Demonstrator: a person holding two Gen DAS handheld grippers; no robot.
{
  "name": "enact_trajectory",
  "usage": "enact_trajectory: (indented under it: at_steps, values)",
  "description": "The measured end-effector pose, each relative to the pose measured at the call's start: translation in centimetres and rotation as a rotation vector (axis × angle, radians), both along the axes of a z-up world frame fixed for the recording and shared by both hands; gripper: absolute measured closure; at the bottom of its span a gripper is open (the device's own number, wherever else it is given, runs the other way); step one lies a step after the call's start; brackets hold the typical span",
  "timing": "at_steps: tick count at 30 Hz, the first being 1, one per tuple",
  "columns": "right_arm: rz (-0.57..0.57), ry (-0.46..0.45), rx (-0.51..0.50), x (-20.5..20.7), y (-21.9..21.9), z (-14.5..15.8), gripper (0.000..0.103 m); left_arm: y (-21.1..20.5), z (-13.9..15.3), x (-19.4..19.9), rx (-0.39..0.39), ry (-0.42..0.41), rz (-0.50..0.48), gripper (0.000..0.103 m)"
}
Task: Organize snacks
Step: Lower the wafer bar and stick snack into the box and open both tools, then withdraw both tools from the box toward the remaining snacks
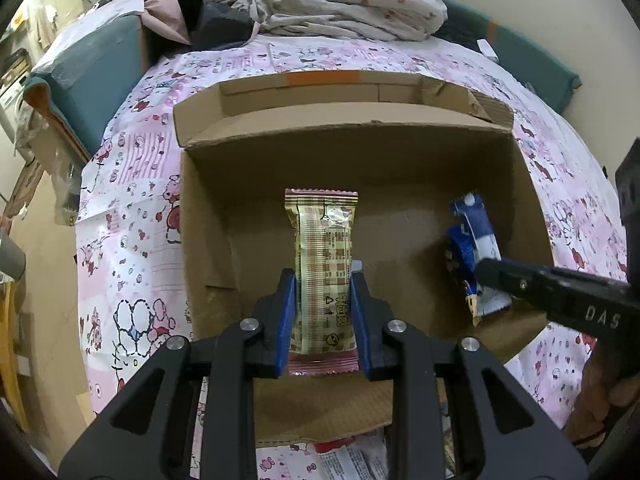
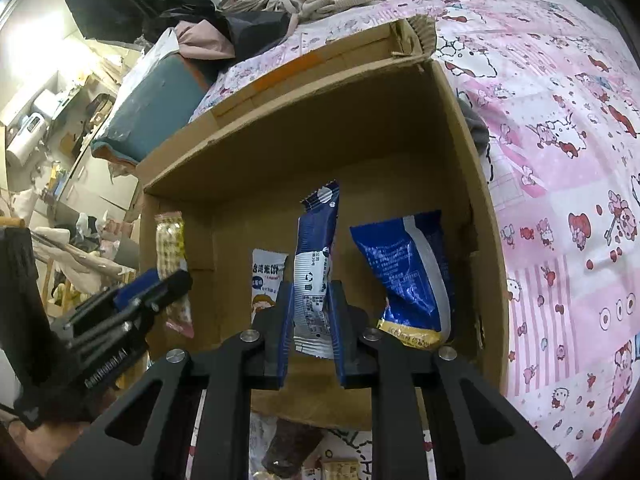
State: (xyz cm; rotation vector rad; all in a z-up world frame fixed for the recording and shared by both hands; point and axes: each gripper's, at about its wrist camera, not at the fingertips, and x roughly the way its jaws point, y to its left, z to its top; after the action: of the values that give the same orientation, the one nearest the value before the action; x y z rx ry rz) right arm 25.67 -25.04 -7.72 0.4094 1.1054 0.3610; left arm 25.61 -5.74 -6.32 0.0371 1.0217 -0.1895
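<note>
Tools (image 1: pixel 323 304) (image 2: pixel 311 318) tight on snack packets (image 1: pixel 324 264) (image 2: pixel 316 268)

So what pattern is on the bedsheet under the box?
Pink and white cartoon-character patchwork bedsheet, clearest in the right wrist view.

"DAS" stands in pale letters on the right gripper (image 1: pixel 486 272) arm.

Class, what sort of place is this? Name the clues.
Probably a cluttered bedroom: a cartoon-print sheet covers a bed, rumpled bedding is piled at its far end, and a cardboard box sits on it.
</note>
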Motion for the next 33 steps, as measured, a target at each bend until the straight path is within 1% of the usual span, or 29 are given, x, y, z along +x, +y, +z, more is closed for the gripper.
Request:
enact_trajectory:
  at_steps: [3,5,6,7,9,10,14,18,20,21,22,23,24,28,33]
  values:
    - [-0.011,-0.015,0.011,0.1,-0.2,0.3,0.084,0.0,-0.2,0.1,-0.008,0.011,0.001,0.078]
    - [-0.013,-0.024,0.025,0.2,-0.4,0.6,0.084,-0.1,-0.2,0.2,-0.014,0.018,-0.002,0.069]
    - [-0.018,-0.029,0.029,0.2,-0.5,0.7,0.082,-0.2,-0.2,0.2,-0.008,0.018,0.001,0.055]
    - [-0.025,-0.032,0.032,0.1,-0.7,0.6,0.082,-0.1,-0.1,0.1,-0.003,0.013,0.010,0.039]
    - [-0.038,-0.029,0.045,0.1,-1.0,0.6,0.082,0.0,0.2,-0.2,-0.009,-0.003,0.027,0.023]
    - [-0.046,-0.021,0.046,0.2,-1.1,0.4,0.082,0.2,0.3,-0.2,-0.018,-0.011,0.033,0.020]
    - [-0.063,0.005,0.041,0.4,-1.3,0.2,0.082,0.6,0.6,-0.2,-0.034,-0.009,0.041,0.019]
    - [-0.058,0.005,0.023,0.3,-1.1,0.5,0.081,1.0,1.0,-0.4,-0.038,-0.024,0.054,0.019]
    - [-0.058,0.002,0.012,0.3,-0.9,0.8,0.076,1.1,1.2,-0.5,-0.040,-0.033,0.056,0.019]
    - [-0.060,0.002,0.009,0.3,-0.9,0.8,0.067,1.3,1.3,-0.6,-0.042,-0.040,0.057,0.019]
    - [-0.065,0.001,0.009,0.2,-1.0,0.9,0.048,1.3,1.5,-0.7,-0.045,-0.048,0.059,0.019]
    - [-0.069,-0.003,0.010,0.1,-1.0,1.0,0.038,1.4,1.6,-0.8,-0.049,-0.052,0.062,0.019]
    - [-0.075,-0.013,0.010,0.0,-1.0,1.2,0.030,1.4,1.7,-0.9,-0.053,-0.053,0.063,0.019]
    - [-0.074,-0.037,-0.002,-0.3,-1.1,2.2,0.030,1.7,2.0,-1.2,-0.080,-0.046,0.061,0.019]
    - [-0.073,-0.043,-0.014,-0.7,-1.1,3.0,0.030,2.0,3.0,-2.0,-0.079,-0.067,0.057,0.019]
